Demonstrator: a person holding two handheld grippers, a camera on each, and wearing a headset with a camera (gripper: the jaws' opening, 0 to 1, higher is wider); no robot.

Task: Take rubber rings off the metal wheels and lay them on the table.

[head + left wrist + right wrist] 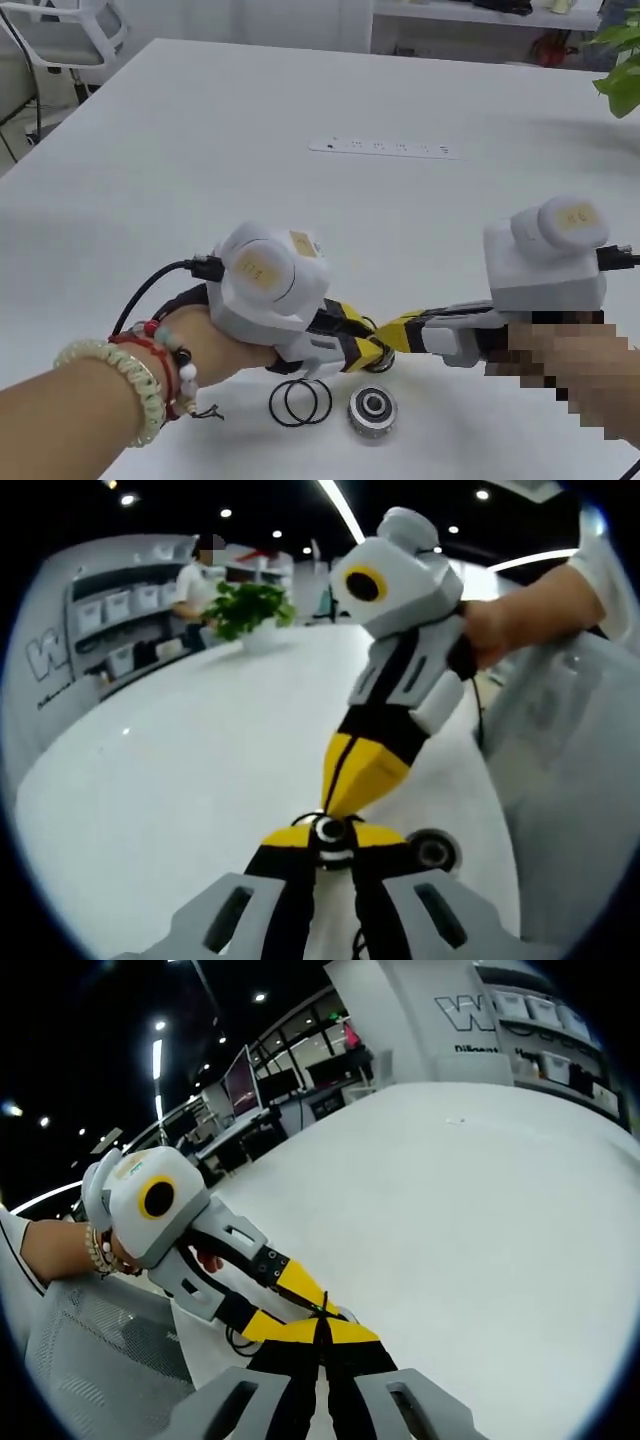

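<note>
As the 2 grippers meet nose to nose just above the white surface point(200, 150), the left gripper point(362, 352) has its jaws closed narrow on a small metal wheel point(330, 842). The wheel sits square between the yellow tips in the left gripper view. The right gripper point(322, 1335) comes in from the opposite side with its jaws pressed almost together, tips right at that held wheel. A thin black strand point(325, 1305) shows at those tips, but I cannot tell whether it is a ring caught between them.

Down on the surface, 2 black rubber rings point(300, 402) lie flat and overlapping, just below the left gripper near the person's edge. Just beside them to the right rests a second metal wheel point(372, 410), lying on its side, apart from both grippers.

Room to move is generous. The surface runs bare and wide away from the person, and only a white power strip point(385, 148) lies far out toward the middle. The near edge is close under the rings and the loose wheel. A potted plant point(250, 605) stands at a far corner, well apart, and a chair point(70, 35) waits beyond the opposite far corner.
</note>
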